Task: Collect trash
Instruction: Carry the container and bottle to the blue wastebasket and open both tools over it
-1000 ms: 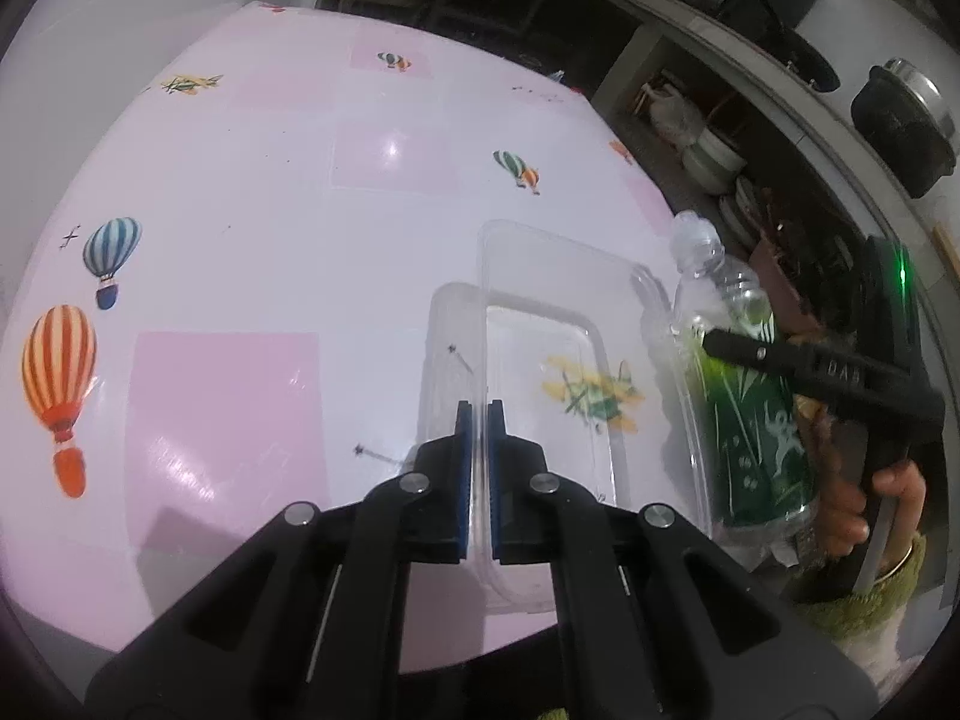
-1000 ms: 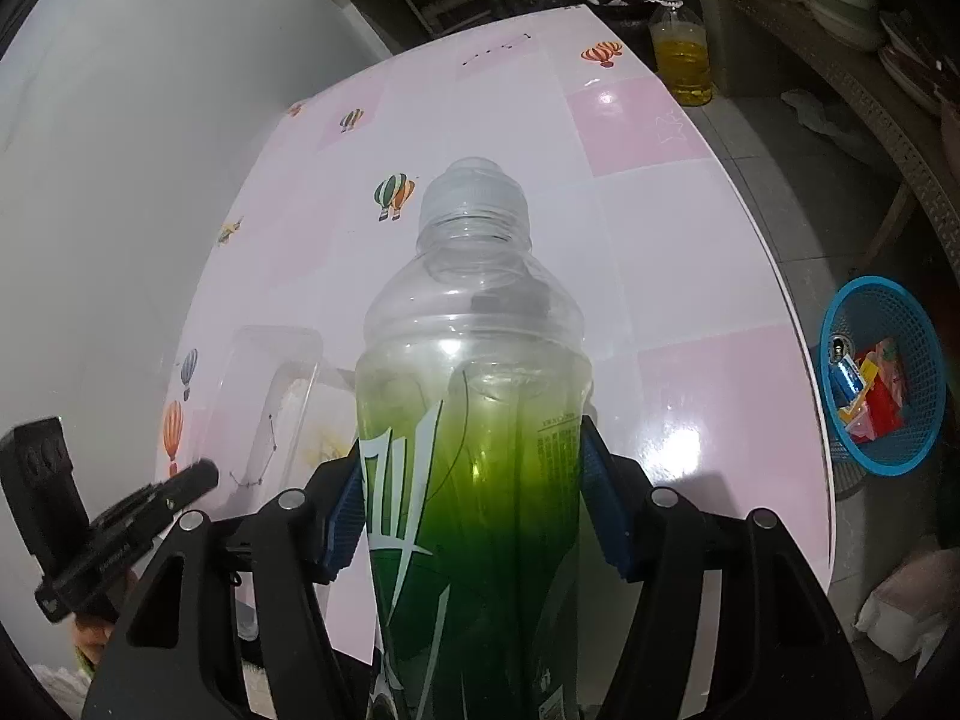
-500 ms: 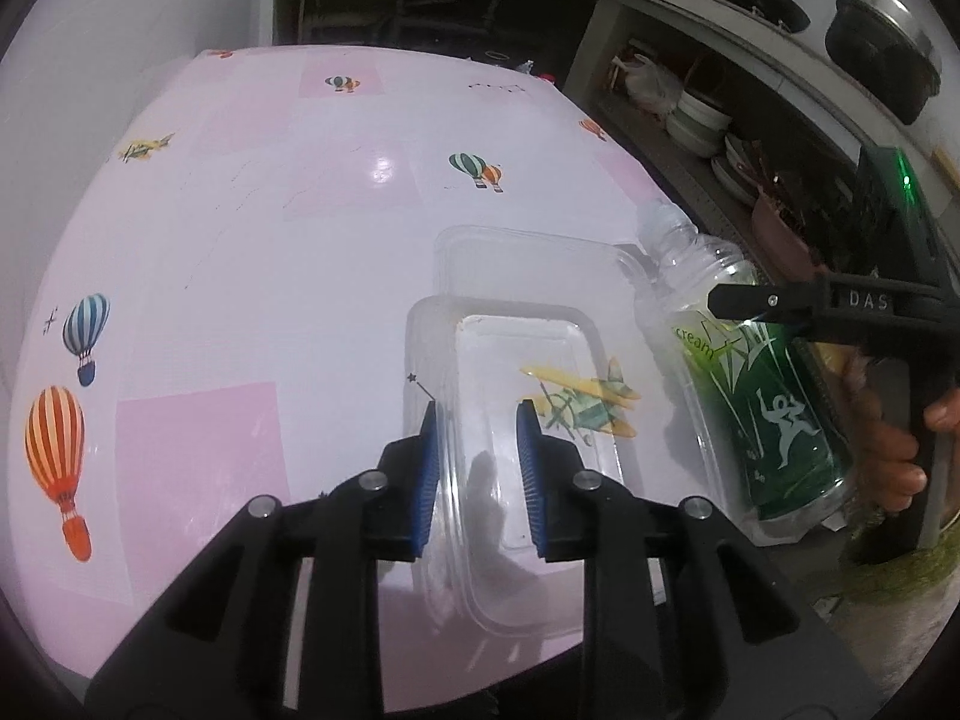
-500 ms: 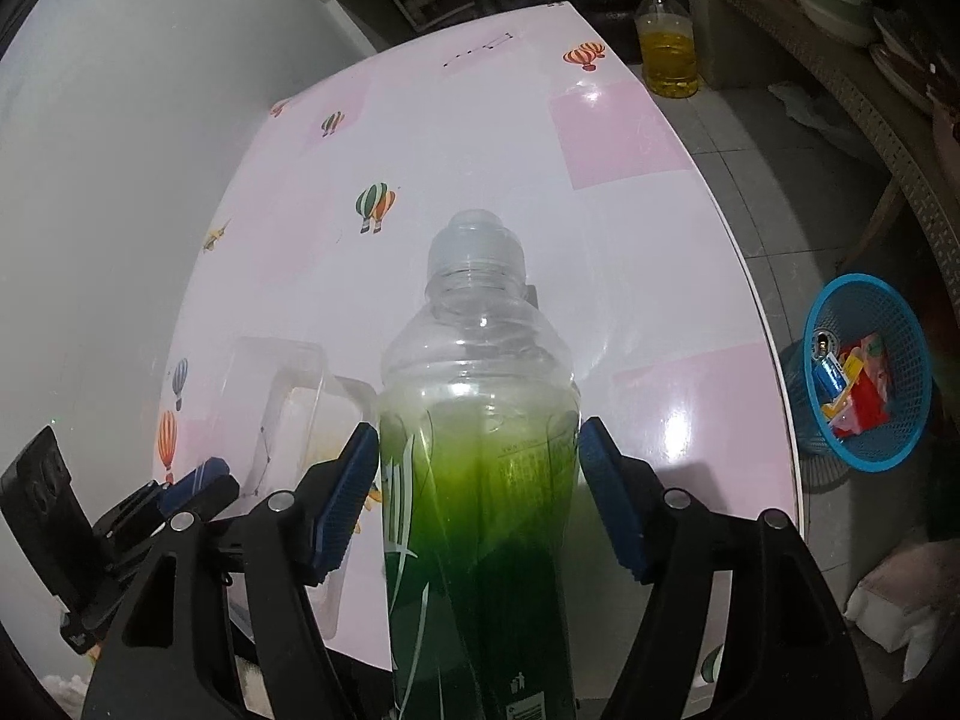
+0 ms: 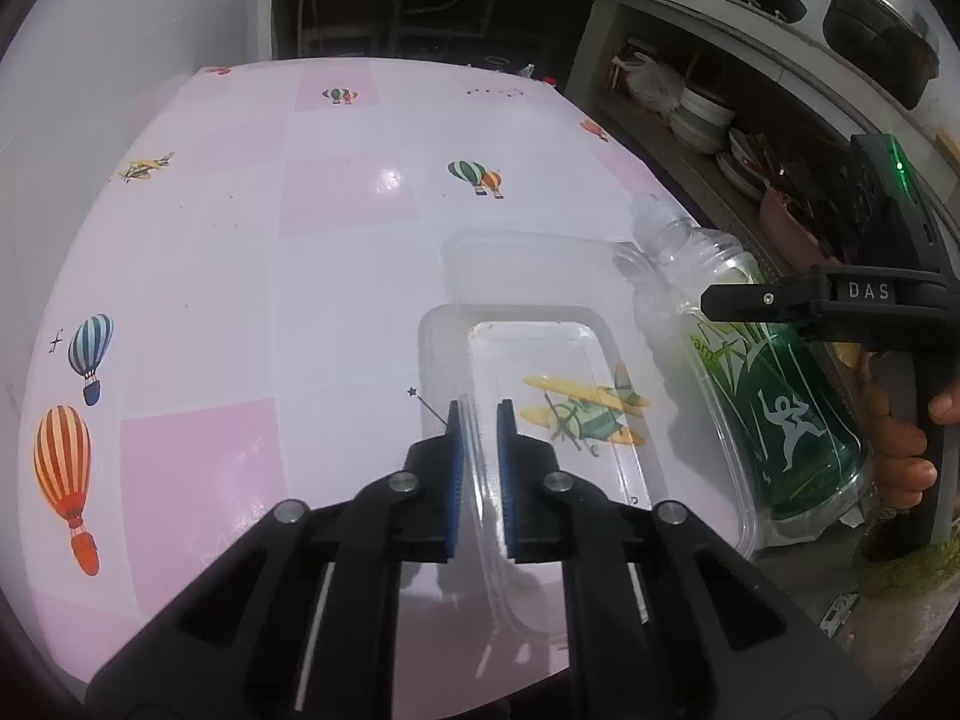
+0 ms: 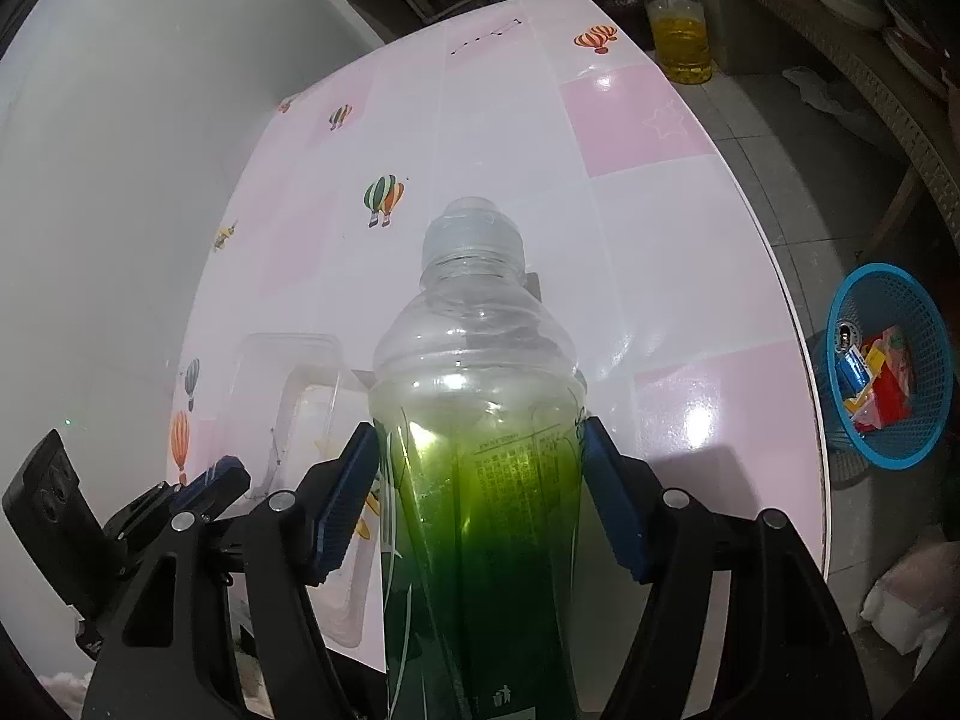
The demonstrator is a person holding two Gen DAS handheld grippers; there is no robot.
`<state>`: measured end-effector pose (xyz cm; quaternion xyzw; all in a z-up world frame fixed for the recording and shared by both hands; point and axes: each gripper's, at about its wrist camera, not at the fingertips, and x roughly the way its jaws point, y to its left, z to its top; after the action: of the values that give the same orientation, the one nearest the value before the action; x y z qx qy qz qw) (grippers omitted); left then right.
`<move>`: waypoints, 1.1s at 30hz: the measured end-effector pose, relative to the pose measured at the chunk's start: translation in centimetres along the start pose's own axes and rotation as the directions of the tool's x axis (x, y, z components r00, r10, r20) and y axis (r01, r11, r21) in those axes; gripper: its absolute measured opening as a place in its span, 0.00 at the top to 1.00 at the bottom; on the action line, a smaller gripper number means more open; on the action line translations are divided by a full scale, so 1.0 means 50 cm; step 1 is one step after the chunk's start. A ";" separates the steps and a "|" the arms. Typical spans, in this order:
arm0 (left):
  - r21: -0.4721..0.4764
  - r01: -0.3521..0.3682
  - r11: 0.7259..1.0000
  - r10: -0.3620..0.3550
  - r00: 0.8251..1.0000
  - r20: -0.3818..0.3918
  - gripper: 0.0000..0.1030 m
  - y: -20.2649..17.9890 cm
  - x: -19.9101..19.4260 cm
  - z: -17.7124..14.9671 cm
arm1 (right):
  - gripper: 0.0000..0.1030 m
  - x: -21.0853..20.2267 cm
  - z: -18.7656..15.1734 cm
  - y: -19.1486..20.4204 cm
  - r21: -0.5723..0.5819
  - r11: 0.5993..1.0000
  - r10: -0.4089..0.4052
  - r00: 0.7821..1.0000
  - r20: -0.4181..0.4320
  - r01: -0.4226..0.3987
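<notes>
A clear plastic food container with its hinged lid open lies on the pink table. My left gripper is open, its fingers straddling the container's near left rim without pinching it. My right gripper is shut on a green-labelled plastic bottle, held upright over the table's near edge. In the left wrist view the bottle hangs just right of the container, with the right gripper clamped on it. The container shows faintly left of the bottle in the right wrist view.
A blue mesh basket holding colourful trash stands on the floor right of the table. A yellow oil jug stands on the floor past the far end. Shelves with bowls and pots line the right side.
My left gripper let go of the container's rim and opened. The container settled flat on the table. My right gripper kept the bottle and shifted slightly.
</notes>
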<state>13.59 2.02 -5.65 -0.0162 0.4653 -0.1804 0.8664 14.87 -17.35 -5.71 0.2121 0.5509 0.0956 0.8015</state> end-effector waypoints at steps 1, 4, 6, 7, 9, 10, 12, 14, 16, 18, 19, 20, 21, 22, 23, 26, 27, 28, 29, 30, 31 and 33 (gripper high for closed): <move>0.000 0.001 1.000 -0.001 1.000 0.002 0.94 0.000 0.001 0.001 | 0.36 -0.001 0.000 0.000 -0.001 1.000 0.001 1.000 0.001 -0.001; 0.004 -0.001 1.000 0.001 1.000 0.010 0.95 -0.001 -0.001 0.001 | 0.36 -0.007 -0.001 -0.006 0.000 1.000 0.004 1.000 0.005 -0.004; 0.005 0.000 1.000 0.000 1.000 0.016 0.96 -0.002 -0.003 0.002 | 0.36 -0.008 -0.003 -0.005 0.002 1.000 0.004 1.000 0.010 -0.004; 0.005 -0.001 1.000 0.000 1.000 0.018 0.97 -0.001 -0.004 0.003 | 0.36 -0.010 -0.003 -0.007 0.002 1.000 0.003 1.000 0.012 -0.003; 0.012 -0.005 1.000 0.005 1.000 0.030 0.97 -0.001 -0.008 0.004 | 0.36 -0.014 -0.004 -0.008 0.004 1.000 0.007 1.000 0.017 -0.007; 0.013 -0.005 1.000 0.005 0.999 0.032 0.97 0.000 -0.009 0.005 | 0.36 -0.017 -0.004 -0.010 0.007 1.000 0.011 1.000 0.020 -0.011; 0.012 -0.003 1.000 0.002 0.999 0.038 0.97 0.002 -0.012 0.006 | 0.37 -0.023 -0.005 -0.011 0.007 1.000 0.016 1.000 0.025 -0.016; 0.012 -0.001 1.000 0.001 0.999 0.042 0.97 0.002 -0.014 0.008 | 0.37 -0.030 -0.006 -0.012 0.008 1.000 0.018 0.999 0.035 -0.018; 0.014 -0.002 1.000 0.001 0.999 0.050 0.97 0.002 -0.018 0.008 | 0.37 -0.036 -0.006 -0.013 0.007 1.000 0.020 0.999 0.040 -0.021; 0.016 -0.001 1.000 0.000 0.998 0.055 0.98 0.003 -0.021 0.008 | 0.37 -0.041 -0.009 -0.013 0.008 1.000 0.024 0.999 0.047 -0.024; 0.016 0.000 1.000 -0.001 0.998 0.058 0.98 0.002 -0.023 0.008 | 0.37 -0.044 -0.010 -0.013 0.007 1.000 0.027 0.998 0.050 -0.027; 0.016 0.000 1.000 -0.001 0.998 0.062 0.98 0.003 -0.026 0.009 | 0.37 -0.047 -0.011 -0.013 0.007 1.000 0.029 0.998 0.054 -0.030; 0.015 0.000 1.000 -0.001 0.998 0.066 0.98 0.003 -0.028 0.009 | 0.37 -0.050 -0.012 -0.013 0.008 1.000 0.030 0.998 0.057 -0.031; 0.015 0.000 1.000 -0.001 0.998 0.070 0.98 0.004 -0.031 0.009 | 0.37 -0.053 -0.013 -0.013 0.008 0.999 0.032 0.998 0.060 -0.032; 0.014 -0.001 1.000 0.000 0.997 0.074 0.98 0.004 -0.034 0.009 | 0.37 -0.056 -0.014 -0.013 0.008 0.999 0.034 0.997 0.063 -0.035; 0.012 -0.002 1.000 0.001 0.997 0.083 0.98 0.002 -0.042 0.010 | 0.37 -0.064 -0.017 -0.013 0.008 0.999 0.042 0.997 0.071 -0.043; 0.013 -0.003 1.000 0.002 0.996 0.086 0.98 0.002 -0.044 0.010 | 0.37 -0.067 -0.018 -0.013 0.009 0.999 0.044 0.996 0.074 -0.045; 0.013 -0.003 1.000 0.002 0.996 0.088 0.98 0.002 -0.046 0.010 | 0.37 -0.070 -0.019 -0.014 0.008 0.999 0.046 0.996 0.077 -0.047; 0.013 -0.003 1.000 0.002 0.996 0.091 0.98 0.001 -0.048 0.010 | 0.37 -0.074 -0.020 -0.014 0.008 0.999 0.047 0.996 0.079 -0.048; 0.014 -0.003 1.000 0.002 0.996 0.094 0.98 0.002 -0.050 0.010 | 0.37 -0.076 -0.020 -0.014 0.008 0.999 0.048 0.996 0.081 -0.049; 0.014 -0.003 1.000 0.002 0.995 0.096 0.98 0.002 -0.053 0.010 | 0.37 -0.078 -0.021 -0.014 0.008 0.999 0.049 0.995 0.083 -0.050; 0.015 -0.002 1.000 0.000 0.995 0.101 0.98 0.000 -0.057 0.009 | 0.37 -0.083 -0.022 -0.015 0.006 0.999 0.051 0.995 0.087 -0.052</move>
<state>12.54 2.86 -3.10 -0.0186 0.4197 -0.1822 0.8890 12.21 -19.37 -2.90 0.2334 0.5102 0.1046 0.8211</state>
